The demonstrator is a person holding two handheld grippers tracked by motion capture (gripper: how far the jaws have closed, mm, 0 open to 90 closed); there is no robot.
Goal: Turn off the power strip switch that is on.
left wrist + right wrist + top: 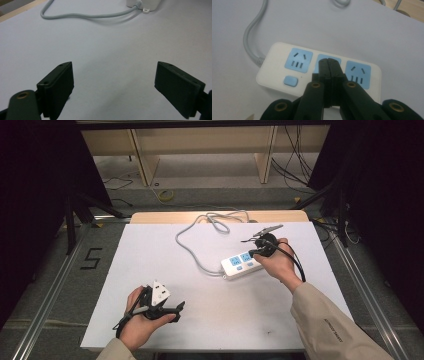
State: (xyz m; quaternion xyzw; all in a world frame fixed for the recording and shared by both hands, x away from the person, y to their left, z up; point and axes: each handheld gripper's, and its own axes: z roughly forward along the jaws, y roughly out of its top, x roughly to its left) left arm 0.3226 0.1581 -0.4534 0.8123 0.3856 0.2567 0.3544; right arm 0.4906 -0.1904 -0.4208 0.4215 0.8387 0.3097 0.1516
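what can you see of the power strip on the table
The power strip is a white, plastic-looking block with rounded corners, lying flat on the white table. Its top carries three light blue socket faces in a row and a light blue button near the cable end. A grey cable leaves that end and loops toward the table's far edge. The right claw, shut, is over the middle socket; contact cannot be told.

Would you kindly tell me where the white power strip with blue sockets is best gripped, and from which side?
Grip the white power strip with blue sockets across its narrow width, coming from above. It lies flat on the white table, so its long side walls are exposed. Avoid the end where the grey cable exits.
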